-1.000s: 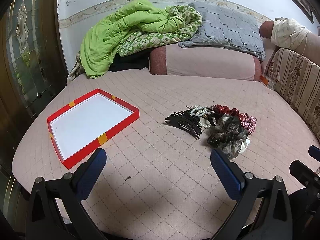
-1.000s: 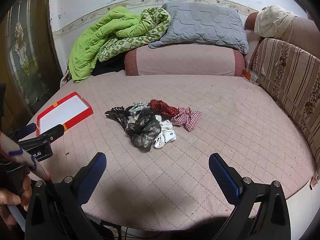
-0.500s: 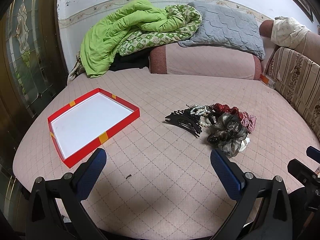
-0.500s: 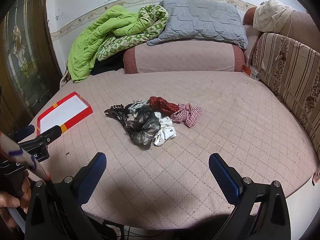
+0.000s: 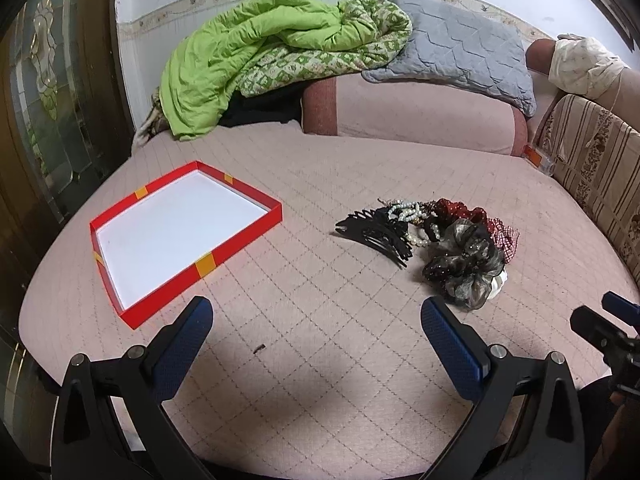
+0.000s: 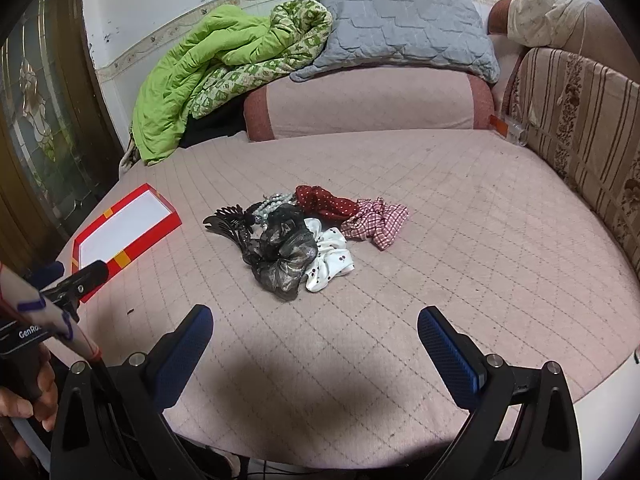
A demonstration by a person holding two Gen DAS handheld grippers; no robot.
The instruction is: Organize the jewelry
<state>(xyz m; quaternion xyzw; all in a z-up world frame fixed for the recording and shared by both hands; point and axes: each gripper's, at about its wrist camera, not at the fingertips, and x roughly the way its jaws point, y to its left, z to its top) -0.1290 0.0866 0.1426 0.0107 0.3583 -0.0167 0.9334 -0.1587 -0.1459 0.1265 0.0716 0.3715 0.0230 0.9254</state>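
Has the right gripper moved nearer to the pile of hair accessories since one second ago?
Yes, slightly. In the right wrist view the pile and the red tray now look larger, so the right gripper has advanced.

left gripper [image 5: 316,316]: black angular frame, two fingers faced with blue textured pads [image 5: 182,340]
left gripper screws: round silver heads on each black arm behind the pads
right gripper [image 6: 314,326]: same build, black frame, blue ribbed pads [image 6: 448,354], silver screws
marking: white lettering "GenRo…" on the black body of the left gripper, cut off in the right wrist view
hand [image 6: 24,396]: fingers wrapped on a black handle; sleeve not visible
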